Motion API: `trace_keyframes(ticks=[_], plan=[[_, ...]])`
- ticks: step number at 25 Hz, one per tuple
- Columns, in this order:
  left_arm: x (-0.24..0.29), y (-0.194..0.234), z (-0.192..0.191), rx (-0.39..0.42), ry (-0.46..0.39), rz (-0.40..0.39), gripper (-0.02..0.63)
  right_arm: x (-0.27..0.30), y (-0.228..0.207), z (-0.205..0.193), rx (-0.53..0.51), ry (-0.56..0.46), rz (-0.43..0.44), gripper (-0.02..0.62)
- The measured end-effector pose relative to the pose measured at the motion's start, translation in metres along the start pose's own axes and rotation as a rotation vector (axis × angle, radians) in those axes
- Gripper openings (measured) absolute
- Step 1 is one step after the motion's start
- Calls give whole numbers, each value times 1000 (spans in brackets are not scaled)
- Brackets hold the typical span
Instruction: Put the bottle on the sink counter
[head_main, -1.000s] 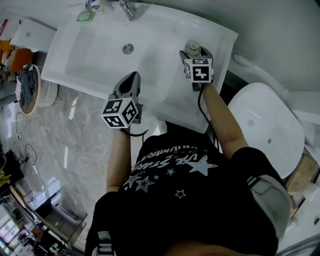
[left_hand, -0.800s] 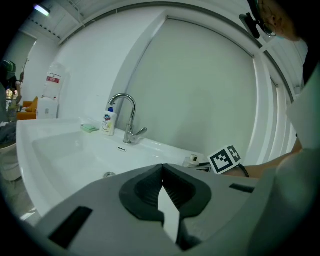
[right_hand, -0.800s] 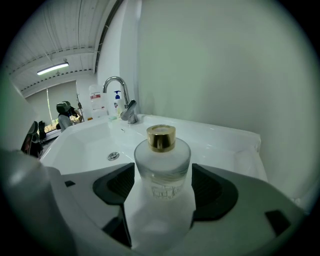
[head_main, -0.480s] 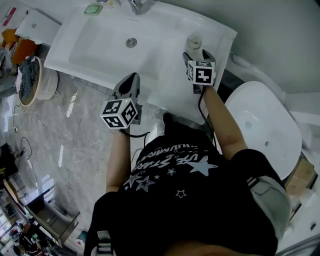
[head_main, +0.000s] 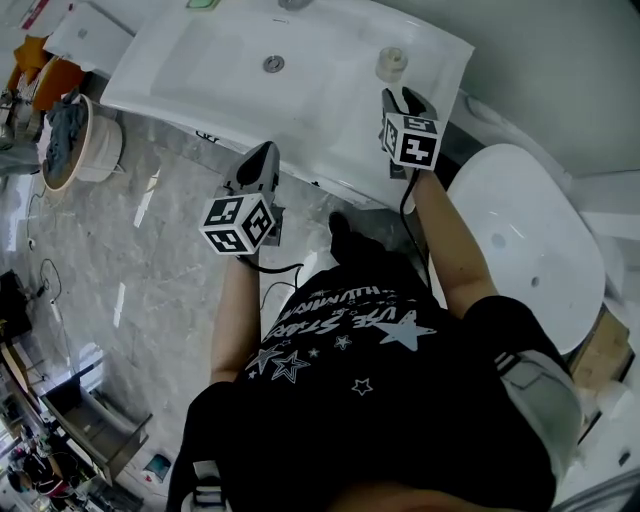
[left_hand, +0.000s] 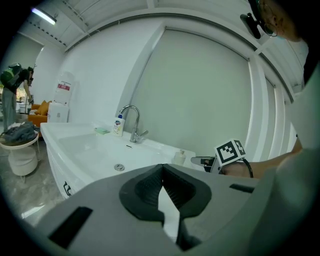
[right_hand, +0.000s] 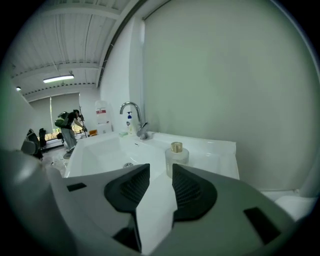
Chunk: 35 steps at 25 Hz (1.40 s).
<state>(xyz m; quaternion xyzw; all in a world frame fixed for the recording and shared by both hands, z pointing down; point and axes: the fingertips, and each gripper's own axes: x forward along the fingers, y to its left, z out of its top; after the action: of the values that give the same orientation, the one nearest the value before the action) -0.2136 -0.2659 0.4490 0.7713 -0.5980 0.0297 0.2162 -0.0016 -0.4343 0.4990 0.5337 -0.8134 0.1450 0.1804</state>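
A small squat clear bottle (head_main: 391, 63) with a gold cap stands upright on the white sink counter (head_main: 440, 60), to the right of the basin; the right gripper view shows the bottle (right_hand: 176, 154) just beyond the jaws. My right gripper (head_main: 405, 98) sits a short way back from it, over the counter's front edge. Its jaws are closing, with a gap and nothing between them (right_hand: 161, 170). My left gripper (head_main: 262, 156) hangs in front of the sink over the floor, its pads (left_hand: 150, 185) together and empty.
A chrome faucet (left_hand: 132, 122), a soap bottle (left_hand: 118, 126) and a green soap dish (left_hand: 102, 131) stand at the sink's back. The drain (head_main: 273, 64) marks the basin's middle. A white toilet (head_main: 520, 240) is at the right, and a tub holding cloth (head_main: 72, 140) at the left.
The right gripper has let go of the bottle and drawn back toward the counter's front edge; its jaws have narrowed. The bottle stays standing. The left gripper has barely moved.
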Motion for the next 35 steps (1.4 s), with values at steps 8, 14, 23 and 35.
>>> trace_keyframes(ticks=[8, 14, 23, 35], plan=[[-65, -18, -16, 5, -28, 29, 8, -62, 26, -8, 8, -36, 13, 12], [-109, -36, -22, 15, -58, 64, 8, -114, 62, -12, -14, -59, 82, 6], [-188, -52, -58, 5, -87, 139, 8, -194, 131, -31, -86, -109, 209, 6], [-264, -73, -109, -38, -75, 176, 8, -272, 170, -74, -134, -97, 267, 6]])
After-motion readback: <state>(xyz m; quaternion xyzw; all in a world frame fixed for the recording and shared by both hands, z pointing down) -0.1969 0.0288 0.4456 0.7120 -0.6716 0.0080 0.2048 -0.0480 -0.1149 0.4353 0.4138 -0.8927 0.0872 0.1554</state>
